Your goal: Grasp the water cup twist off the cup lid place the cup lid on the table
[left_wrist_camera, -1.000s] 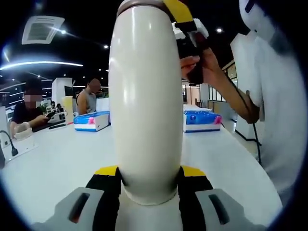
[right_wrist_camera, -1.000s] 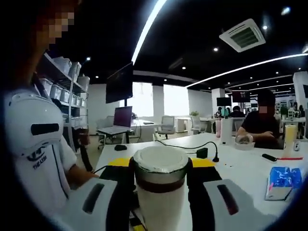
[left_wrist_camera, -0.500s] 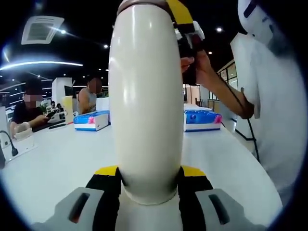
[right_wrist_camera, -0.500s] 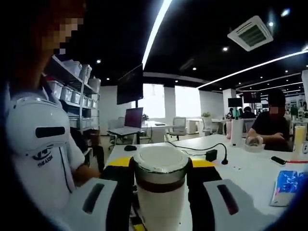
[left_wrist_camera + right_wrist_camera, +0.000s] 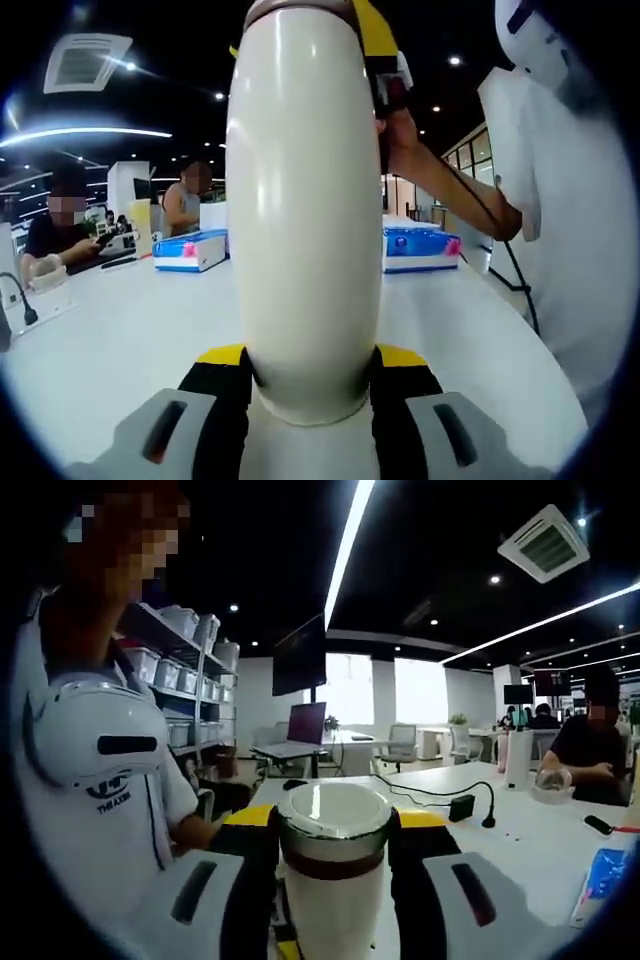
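A tall cream water cup (image 5: 305, 210) rises between my left gripper's (image 5: 312, 362) yellow-and-black jaws, which are shut on its lower body. At its top sits the cup lid (image 5: 334, 825), white on top with a dark brown band. My right gripper (image 5: 335, 830) is shut on the lid from both sides, and the cup body (image 5: 335, 915) continues below it. Beside the cup's top in the left gripper view, the right gripper (image 5: 385, 60) appears, held by a hand (image 5: 402, 135).
The white table (image 5: 120, 330) carries two blue tissue boxes (image 5: 190, 250) (image 5: 415, 248). A black cable with an adapter (image 5: 462, 807) and another blue packet (image 5: 600, 875) lie on it. People sit at the far side (image 5: 60, 235). The person (image 5: 565, 200) stands close on the right.
The right gripper has turned around the cup's top, drawing in closer to the cup in the left gripper view. The room has slid rightwards in the right gripper view. The cup stays held.
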Demonstrator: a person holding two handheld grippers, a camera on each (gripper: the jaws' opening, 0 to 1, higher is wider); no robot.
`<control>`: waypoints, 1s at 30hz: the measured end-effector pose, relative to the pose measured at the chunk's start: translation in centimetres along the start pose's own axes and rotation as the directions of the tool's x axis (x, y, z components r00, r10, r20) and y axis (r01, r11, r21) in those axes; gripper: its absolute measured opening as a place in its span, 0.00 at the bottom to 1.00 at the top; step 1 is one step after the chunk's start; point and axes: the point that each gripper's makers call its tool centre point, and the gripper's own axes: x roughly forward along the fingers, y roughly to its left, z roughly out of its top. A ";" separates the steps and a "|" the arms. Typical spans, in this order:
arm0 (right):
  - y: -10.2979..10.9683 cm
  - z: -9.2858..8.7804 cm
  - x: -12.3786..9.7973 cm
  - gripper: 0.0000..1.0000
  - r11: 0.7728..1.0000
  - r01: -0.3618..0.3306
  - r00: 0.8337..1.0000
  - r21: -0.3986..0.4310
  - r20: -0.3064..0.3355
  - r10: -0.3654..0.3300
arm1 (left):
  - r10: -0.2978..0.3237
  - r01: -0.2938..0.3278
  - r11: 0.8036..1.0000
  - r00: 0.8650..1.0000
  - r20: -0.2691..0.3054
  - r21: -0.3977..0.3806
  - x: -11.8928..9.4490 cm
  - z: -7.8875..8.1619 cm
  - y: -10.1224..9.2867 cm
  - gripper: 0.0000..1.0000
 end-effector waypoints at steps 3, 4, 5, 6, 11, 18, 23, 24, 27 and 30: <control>0.0 0.0 0.0 0.46 1.000 0.003 1.000 -0.002 -0.001 -0.003 | 0.000 0.000 1.000 1.000 0.000 0.000 0.0 0.0 0.0 0.48; 0.0 0.0 0.0 0.46 1.000 0.003 1.000 -0.002 -0.002 -0.003 | -0.001 0.001 1.000 1.000 0.000 0.000 0.0 0.1 0.0 0.48; 0.0 0.0 0.0 0.46 1.000 0.003 1.000 -0.003 -0.002 -0.003 | -0.001 0.001 1.000 1.000 0.000 0.001 0.0 0.1 0.0 0.48; 0.1 0.0 0.0 0.46 1.000 0.008 1.000 -0.007 -0.005 -0.008 | -0.001 0.001 1.000 1.000 0.000 0.001 0.0 0.1 -0.1 0.48; 0.0 -0.1 0.1 0.46 0.999 0.031 0.999 -0.036 -0.021 -0.031 | 0.000 0.000 1.000 1.000 -0.001 0.001 0.0 0.1 -0.1 0.48; -1.2 -1.2 0.0 0.60 0.981 0.172 0.975 -0.084 -0.131 -0.182 | 0.000 0.000 1.000 1.000 -0.002 0.003 0.0 0.1 0.0 0.48; -1.3 -0.8 0.0 0.66 0.950 0.295 0.941 -0.101 -0.144 -0.308 | 0.001 -0.001 1.000 1.000 -0.003 0.001 0.0 0.1 0.0 0.48; -1.0 -0.4 0.0 0.68 0.946 0.308 0.938 -0.104 -0.131 -0.320 | 0.001 -0.001 1.000 1.000 -0.003 0.001 0.0 0.1 0.0 0.48; -0.5 0.4 -0.2 0.76 0.924 0.366 0.919 -0.113 -0.111 -0.378 | 0.000 0.000 1.000 1.000 -0.003 0.001 0.0 0.1 0.0 0.48; -1.2 0.7 -0.9 0.87 0.866 0.488 0.862 -0.115 -0.093 -0.498 | 0.000 0.000 1.000 1.000 -0.003 0.000 0.0 0.1 0.0 0.48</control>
